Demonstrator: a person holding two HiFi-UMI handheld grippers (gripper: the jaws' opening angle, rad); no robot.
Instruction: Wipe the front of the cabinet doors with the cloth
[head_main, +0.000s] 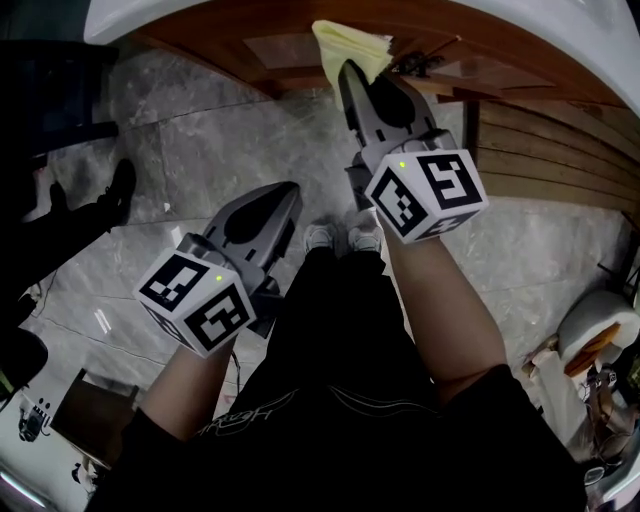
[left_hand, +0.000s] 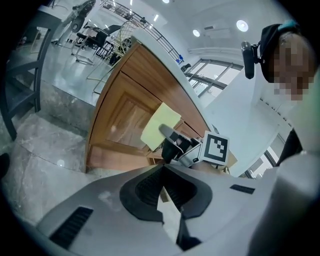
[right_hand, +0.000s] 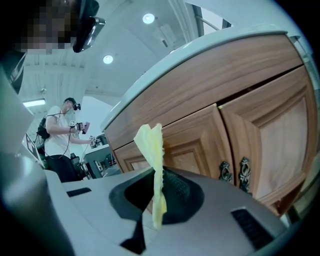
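A pale yellow cloth (head_main: 352, 45) is pinched in my right gripper (head_main: 350, 72), which is shut on it and held up in front of the wooden cabinet doors (head_main: 280, 50). In the right gripper view the cloth (right_hand: 152, 160) stands edge-on between the jaws, with the door panels (right_hand: 200, 145) just behind it. The left gripper view shows the cloth (left_hand: 159, 125) spread flat before a door (left_hand: 122, 117); I cannot tell whether it touches. My left gripper (head_main: 288, 192) hangs lower and to the left over the floor, shut and empty.
Two dark metal handles (right_hand: 234, 174) sit where the doors meet. A white counter top (right_hand: 210, 45) overhangs the cabinet. The person's shoes (head_main: 342, 238) stand on the grey marble floor (head_main: 200, 130). Another person (right_hand: 62, 132) stands far off. A stool (head_main: 600, 325) is at the right.
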